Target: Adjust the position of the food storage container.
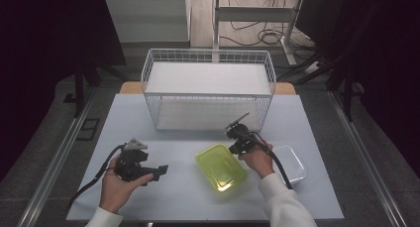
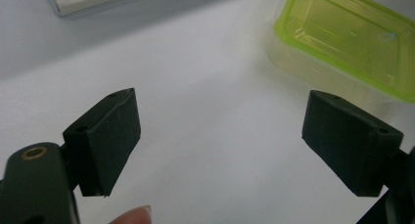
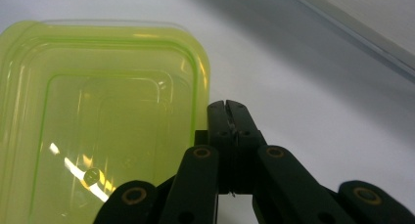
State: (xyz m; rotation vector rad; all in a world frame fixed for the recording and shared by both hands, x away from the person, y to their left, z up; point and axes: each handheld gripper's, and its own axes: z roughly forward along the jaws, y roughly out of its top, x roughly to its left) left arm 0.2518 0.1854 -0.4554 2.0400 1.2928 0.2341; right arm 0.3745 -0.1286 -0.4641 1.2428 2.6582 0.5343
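the green lid (image 1: 221, 166) sits on a clear tub on the counter (image 1: 188, 192), a little right of centre and in front of the wire basket (image 1: 208, 88). it lies flat and looks seated all round, though the far edge is hard to judge. the right gripper (image 1: 236, 141) hangs at the lid's far right corner, jaws clenched together with nothing between them — in the right gripper view the tips (image 3: 227, 109) stand just beside the lid's rim (image 3: 203, 87), whether touching or a hair apart cannot be told. clenched jaws make a narrow, stiff point, so this reads as a push or press on the corner, not a grab. the left gripper (image 1: 157, 170) rests low on the counter, well apart from the tub, jaws released and wide, aimed at the lid (image 2: 350, 38) — likely waiting to steady or take the tub. a second clear tub (image 1: 293, 163), with no lid, stands just right of the right hand (image 1: 256, 157), kept near but out of the way.
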